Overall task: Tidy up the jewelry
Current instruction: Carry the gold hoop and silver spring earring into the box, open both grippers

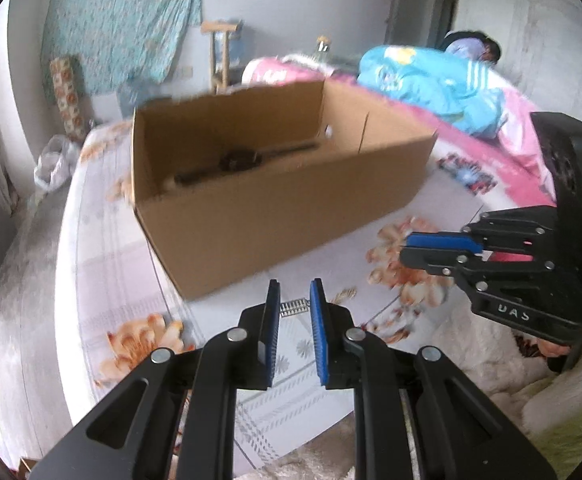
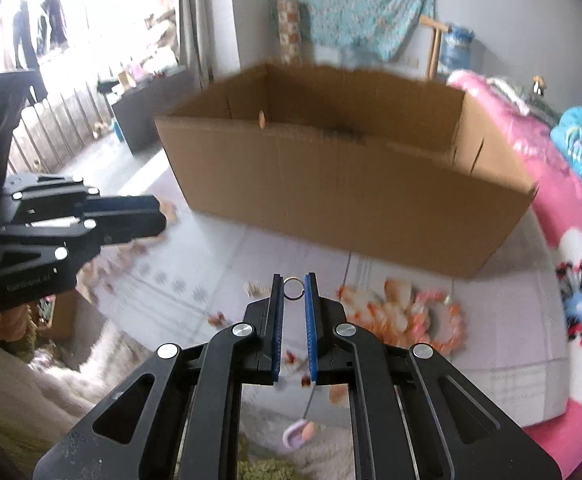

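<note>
An open cardboard box (image 1: 275,200) stands on the flowered bed sheet; it also shows in the right wrist view (image 2: 351,200). A dark piece of jewelry (image 1: 239,160) lies inside it. My left gripper (image 1: 295,296) is shut on a small silver spring-like piece (image 1: 293,307), just in front of the box. My right gripper (image 2: 294,290) is shut on a small silver ring (image 2: 293,288) held at its fingertips; it shows in the left wrist view (image 1: 407,250) to the right of the box. A thin chain with a pink pendant (image 2: 299,434) lies on the bed below the right gripper.
A blue and pink quilt (image 1: 431,84) is heaped behind the box. A teal cloth (image 1: 123,24) hangs on the wall. White fluffy fabric (image 1: 491,352) lies at the bed's near edge. A window with hanging clothes (image 2: 51,32) is to the left.
</note>
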Motion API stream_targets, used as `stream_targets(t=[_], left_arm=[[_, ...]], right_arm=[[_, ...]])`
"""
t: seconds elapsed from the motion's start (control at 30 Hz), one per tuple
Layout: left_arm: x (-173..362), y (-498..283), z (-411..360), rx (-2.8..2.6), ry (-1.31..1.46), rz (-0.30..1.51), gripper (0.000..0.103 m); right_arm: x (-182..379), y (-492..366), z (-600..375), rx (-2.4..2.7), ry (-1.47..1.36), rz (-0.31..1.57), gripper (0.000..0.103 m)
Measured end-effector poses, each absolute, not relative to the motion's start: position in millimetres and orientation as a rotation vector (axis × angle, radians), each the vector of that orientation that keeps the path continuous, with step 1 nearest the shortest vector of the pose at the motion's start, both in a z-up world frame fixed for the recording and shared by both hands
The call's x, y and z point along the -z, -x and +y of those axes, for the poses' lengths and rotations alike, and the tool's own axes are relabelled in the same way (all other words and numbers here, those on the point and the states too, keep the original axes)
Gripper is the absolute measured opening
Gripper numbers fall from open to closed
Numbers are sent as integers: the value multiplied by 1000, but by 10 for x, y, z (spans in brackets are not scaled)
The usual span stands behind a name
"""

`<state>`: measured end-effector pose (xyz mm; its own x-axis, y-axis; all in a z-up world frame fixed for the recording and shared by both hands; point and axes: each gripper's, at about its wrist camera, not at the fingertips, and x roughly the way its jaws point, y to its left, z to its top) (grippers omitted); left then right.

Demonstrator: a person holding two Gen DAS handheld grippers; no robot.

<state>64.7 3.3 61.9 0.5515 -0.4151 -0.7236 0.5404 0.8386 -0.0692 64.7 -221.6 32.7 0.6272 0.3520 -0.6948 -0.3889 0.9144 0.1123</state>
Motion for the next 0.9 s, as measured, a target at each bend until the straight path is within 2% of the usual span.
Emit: stream_targets(t=[0.2, 0.33, 0.5, 0.73, 0.9], left_arm=[[-1008, -741, 36, 598, -185, 690, 14], [-1118, -1014, -60, 618, -169, 672, 14], [-1078, -1423, -307, 624, -167, 677, 14], [-843, -1989, -537, 572, -140, 781, 15], [-735, -2168, -512, 511, -113, 832, 15]], right_arm=[[-695, -788, -2249, -446, 21, 670, 8], [-819, -1050, -2259, -419, 28, 616, 8], [-743, -1513, -2298, -365, 17, 643, 8], [-533, -1998, -2400, -311, -38, 732, 9], [-534, -1976, -2420, -301, -72, 719, 25]])
